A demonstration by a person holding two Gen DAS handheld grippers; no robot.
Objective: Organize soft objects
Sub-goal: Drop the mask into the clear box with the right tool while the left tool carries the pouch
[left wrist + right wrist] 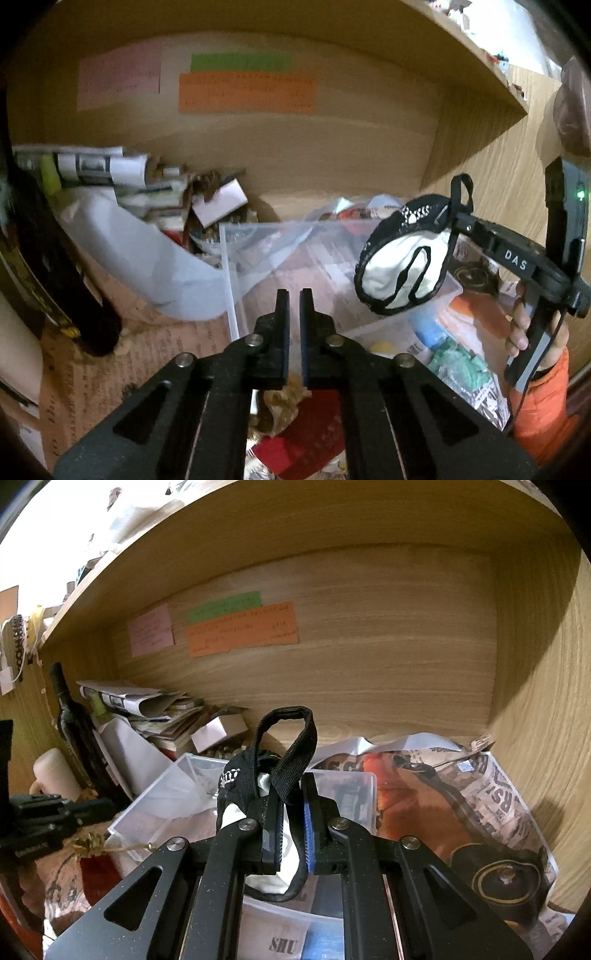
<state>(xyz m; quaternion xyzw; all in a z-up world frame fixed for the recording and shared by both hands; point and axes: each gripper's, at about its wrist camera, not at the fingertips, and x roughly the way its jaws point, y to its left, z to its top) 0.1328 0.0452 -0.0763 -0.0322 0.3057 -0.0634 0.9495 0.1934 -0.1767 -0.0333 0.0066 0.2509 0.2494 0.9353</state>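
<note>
My right gripper [293,786] is shut on a black and white face mask [240,779] and holds it in the air above a clear plastic box [351,786] inside a wooden shelf. The mask's black strap loops up over the fingers. In the left wrist view the mask [399,266] hangs from the right gripper [456,221] at the right, over the box [266,254]. My left gripper [294,295] is shut and empty, low in front of the box. A red cloth [306,432] lies under it.
A dark wine bottle [74,723] and a pile of papers [147,709] stand at the shelf's back left. Newspaper [480,812] lines the shelf floor at the right. Coloured notes [240,627] are stuck on the back wall. A white plastic container [147,254] lies left of the box.
</note>
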